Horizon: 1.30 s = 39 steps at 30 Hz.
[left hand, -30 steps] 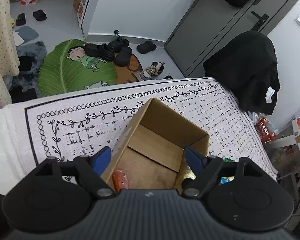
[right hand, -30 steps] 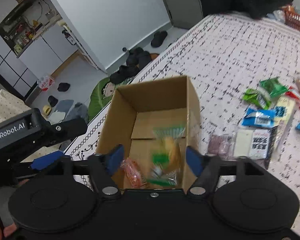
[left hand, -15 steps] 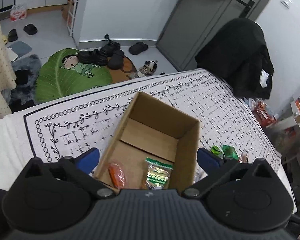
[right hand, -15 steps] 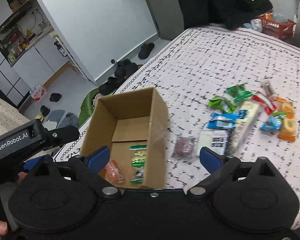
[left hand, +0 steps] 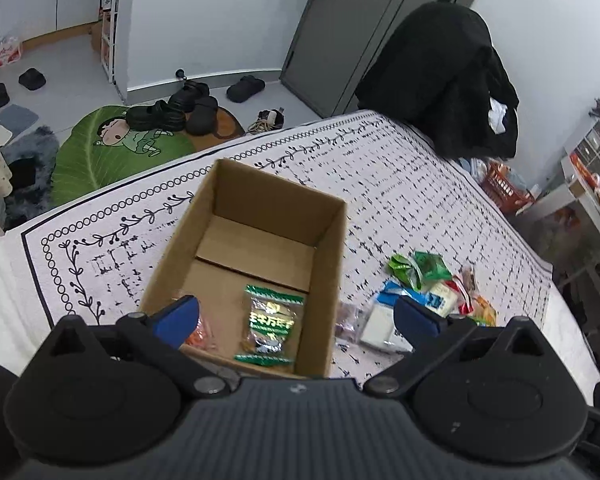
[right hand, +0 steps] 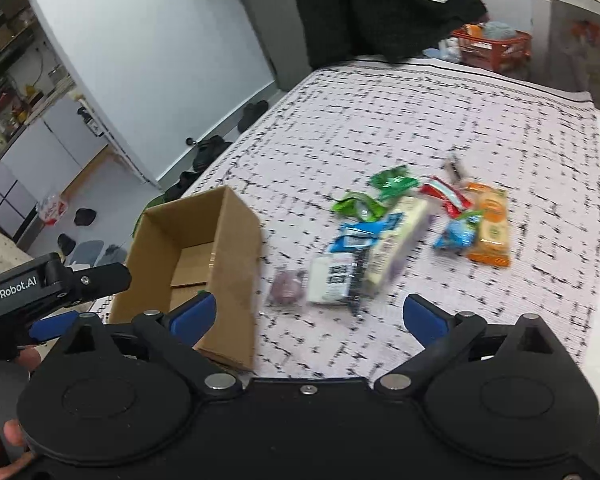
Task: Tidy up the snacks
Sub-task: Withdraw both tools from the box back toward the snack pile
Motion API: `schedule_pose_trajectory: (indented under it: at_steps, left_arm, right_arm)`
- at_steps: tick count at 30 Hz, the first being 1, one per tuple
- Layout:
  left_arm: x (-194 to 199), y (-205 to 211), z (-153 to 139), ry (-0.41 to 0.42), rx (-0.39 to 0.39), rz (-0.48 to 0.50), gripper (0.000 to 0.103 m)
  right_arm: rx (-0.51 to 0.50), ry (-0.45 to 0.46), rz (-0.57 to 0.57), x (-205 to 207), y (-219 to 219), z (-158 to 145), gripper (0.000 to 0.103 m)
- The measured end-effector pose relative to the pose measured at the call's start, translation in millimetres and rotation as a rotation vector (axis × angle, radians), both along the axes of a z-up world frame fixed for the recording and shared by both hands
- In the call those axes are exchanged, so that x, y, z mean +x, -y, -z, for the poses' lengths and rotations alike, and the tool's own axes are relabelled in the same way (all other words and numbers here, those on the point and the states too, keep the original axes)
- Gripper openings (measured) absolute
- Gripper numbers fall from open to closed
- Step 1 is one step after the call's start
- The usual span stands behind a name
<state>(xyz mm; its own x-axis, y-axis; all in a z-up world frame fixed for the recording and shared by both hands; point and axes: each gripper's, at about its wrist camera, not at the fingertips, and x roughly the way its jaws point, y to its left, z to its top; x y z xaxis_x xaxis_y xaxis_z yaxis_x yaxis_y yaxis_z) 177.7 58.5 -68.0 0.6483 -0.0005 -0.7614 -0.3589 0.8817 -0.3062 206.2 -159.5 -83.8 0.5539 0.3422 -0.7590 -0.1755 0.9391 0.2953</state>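
Left hand-held gripper [left hand: 296, 314] wide and empty above cardboard box [left hand: 260, 216] on bed [left hand: 420, 208], green snack packet [left hand: 270, 326] and orange packet [left hand: 199, 334] inside, right hand-held gripper [right hand: 310, 316] opening, nothing between, loose snacks [right hand: 396, 236] beside box.

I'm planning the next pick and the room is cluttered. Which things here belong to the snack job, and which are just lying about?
Job:
cardboard box
green-edged packet and orange packet in the box
loose snack packets on the patterned cloth

Lying about:
shoes
leaf-shaped rug
black coat
orange basket
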Motion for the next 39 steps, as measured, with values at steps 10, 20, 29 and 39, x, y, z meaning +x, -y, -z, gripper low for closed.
schedule_pose_trajectory:
  at_steps: [10, 20, 29, 39]
  left_arm:
    - [8.4, 41.1, -1.9, -0.001, 0.007, 0.057, 0.103]
    - [23.0, 82.6, 2.6, 0.013, 0.012, 0.136, 0.101]
    - [37.6, 112.0, 13.5, 0.006, 0.035, 0.176, 0.099]
    - [60.8, 130.9, 39.6, -0.042, 0.056, 0.194, 0.092]
  right_arm:
    - [0.024, 0.016, 0.069, 1.8, 49.4, 2.5, 0.101]
    - [0.077, 0.009, 0.173, 11.0, 98.7, 21.1, 0.1]
    - [0.1, -0.009, 0.197, 23.1, 122.8, 37.8, 0.098]
    - [0.142, -0.063, 0.212, 41.4, 137.8, 61.3, 0.097]
